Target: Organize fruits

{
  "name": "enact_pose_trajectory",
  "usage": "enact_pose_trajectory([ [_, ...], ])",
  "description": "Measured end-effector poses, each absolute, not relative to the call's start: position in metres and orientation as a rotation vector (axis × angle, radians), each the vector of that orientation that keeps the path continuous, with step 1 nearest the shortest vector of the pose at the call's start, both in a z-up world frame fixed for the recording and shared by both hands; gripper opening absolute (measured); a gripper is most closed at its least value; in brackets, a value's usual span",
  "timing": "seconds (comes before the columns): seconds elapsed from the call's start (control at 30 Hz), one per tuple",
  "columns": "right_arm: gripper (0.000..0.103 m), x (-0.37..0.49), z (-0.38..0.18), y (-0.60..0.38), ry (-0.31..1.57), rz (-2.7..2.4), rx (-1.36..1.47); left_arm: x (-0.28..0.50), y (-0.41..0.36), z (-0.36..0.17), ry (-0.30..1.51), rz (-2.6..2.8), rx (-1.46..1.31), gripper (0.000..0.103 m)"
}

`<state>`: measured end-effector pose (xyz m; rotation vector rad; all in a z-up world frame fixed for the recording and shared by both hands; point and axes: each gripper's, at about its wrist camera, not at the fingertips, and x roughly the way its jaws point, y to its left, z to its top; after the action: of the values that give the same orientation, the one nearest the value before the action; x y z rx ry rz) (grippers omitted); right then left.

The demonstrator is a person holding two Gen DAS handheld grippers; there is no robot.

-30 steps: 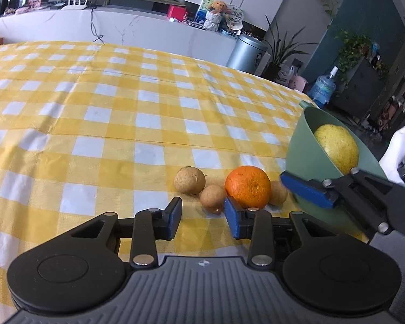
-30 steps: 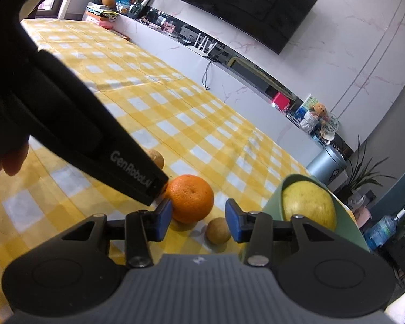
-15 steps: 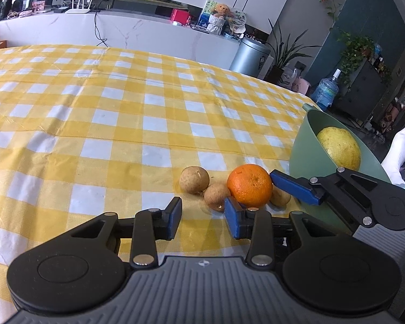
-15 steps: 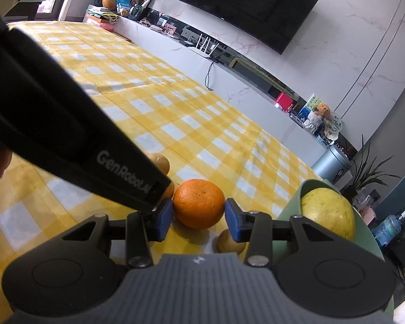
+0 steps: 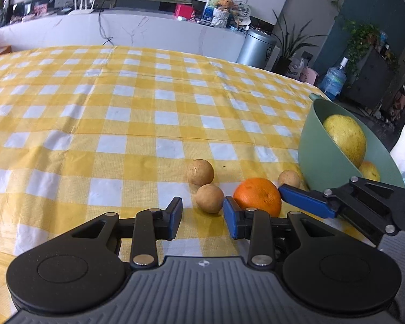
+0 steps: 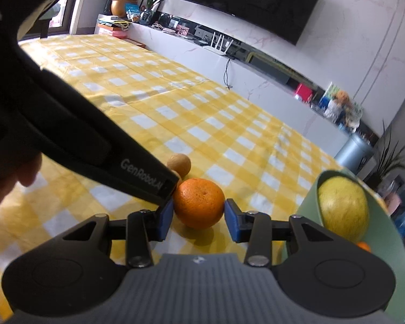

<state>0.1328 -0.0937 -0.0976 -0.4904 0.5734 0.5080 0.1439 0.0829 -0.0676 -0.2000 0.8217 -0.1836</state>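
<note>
Table: yellow checked cloth (image 5: pixel 121 124), green bowl (image 5: pixel 310 145) at right.
Right gripper (image 6: pixel 198 217): moved in since earlier, jaws wide, straddling orange (image 6: pixel 199 202).
Left gripper (image 5: pixel 202 217): wide, empty.

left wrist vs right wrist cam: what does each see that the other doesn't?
Left wrist only: third small brown fruit beside the green bowl, blue water jug, the right gripper from outside. Right wrist only: wall TV, the orange framed between its own open fingers, holder's hand. Both: orange, bowl with the big yellow fruit, checked tablecloth.
</note>
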Motion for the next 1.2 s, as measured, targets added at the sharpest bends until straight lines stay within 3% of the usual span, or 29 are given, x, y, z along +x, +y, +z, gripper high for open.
enact_pose_trajectory([
  [0.53,0.040,0.130,-0.099,-0.127,0.722,0.452,-0.229,0.145,0.065,-0.075,0.772,-0.184,-0.133,0.040],
  [0.87,0.046,0.139,-0.104,-0.122,0.727,0.488,-0.168,0.146,0.061,-0.076,0.756,-0.167,-0.076,0.029],
  [1.2,0.045,0.141,-0.108,-0.119,0.713,0.487,-0.165,0.147,0.067,-0.076,0.763,-0.166,-0.134,0.027],
])
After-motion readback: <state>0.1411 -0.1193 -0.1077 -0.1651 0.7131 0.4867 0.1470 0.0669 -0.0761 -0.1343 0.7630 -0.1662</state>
